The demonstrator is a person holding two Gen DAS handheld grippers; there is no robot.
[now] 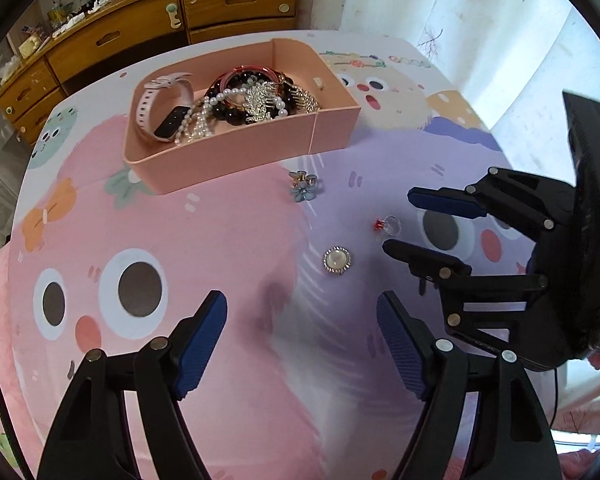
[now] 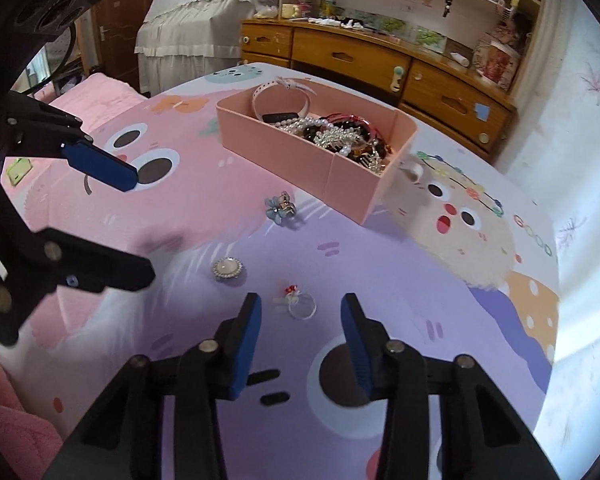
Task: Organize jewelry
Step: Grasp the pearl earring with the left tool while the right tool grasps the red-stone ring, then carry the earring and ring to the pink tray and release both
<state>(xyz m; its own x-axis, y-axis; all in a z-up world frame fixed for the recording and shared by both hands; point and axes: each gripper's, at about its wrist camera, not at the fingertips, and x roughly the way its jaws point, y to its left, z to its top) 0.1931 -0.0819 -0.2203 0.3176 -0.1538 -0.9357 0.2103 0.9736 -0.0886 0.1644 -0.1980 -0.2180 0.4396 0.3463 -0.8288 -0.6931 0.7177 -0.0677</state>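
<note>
- Setting: a bedroom; a table covered with a pastel cartoon-print cloth in pink, lilac and white, with a wooden chest of drawers behind it and a pale wall to the right.
- Left gripper: nearest the left wrist camera, angled steeply down over the pink part of the cloth. Its blue-padded jaws stand wide apart with nothing between them.
- Right gripper: nearest the right wrist camera, over the lilac part of the cloth. Its jaws are partly apart and hold nothing; the clear ring lies just beyond the fingertips, not touched by either pad.
- Clear ring: a transparent band with a small red ornament, lying flat on the cloth. In the left wrist view it sits between the two fingers of the right gripper, near their tips.
- Round brooch: a pearl-coloured disc in a sparkling rim, flat on the cloth beside the clear ring, ahead of the left gripper.
- Blue flower clip: farther on, near the front wall of the box, apart from it.
- Pink box: open-topped, farthest of the task items. It holds a pink-strapped watch at one end, and a heap of pearl strands, dark beads, a red bangle and rhinestone pieces at the other.
</note>
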